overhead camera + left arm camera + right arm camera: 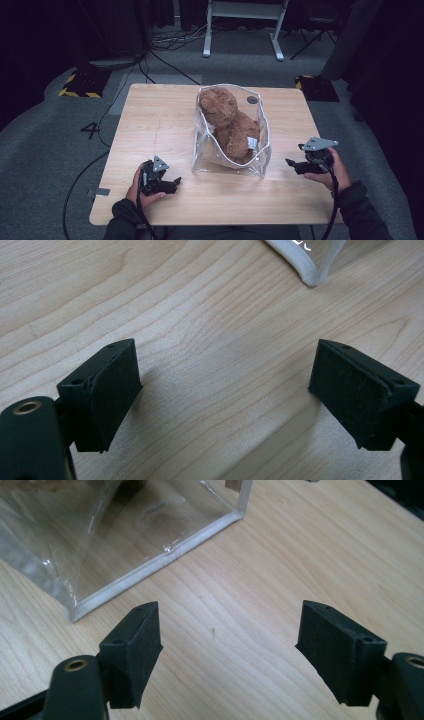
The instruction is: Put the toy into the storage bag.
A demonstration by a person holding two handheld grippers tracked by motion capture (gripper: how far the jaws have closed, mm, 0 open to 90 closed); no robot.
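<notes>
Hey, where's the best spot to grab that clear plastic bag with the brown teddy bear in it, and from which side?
Probably the top rim of the clear plastic bag on its right wall, reached from the right by the right tool, whose jaws stand open and empty. The bag stands upright with its mouth open, so that thin edge is free to pinch, while the brown teddy bear bulges inside lower down.
</notes>
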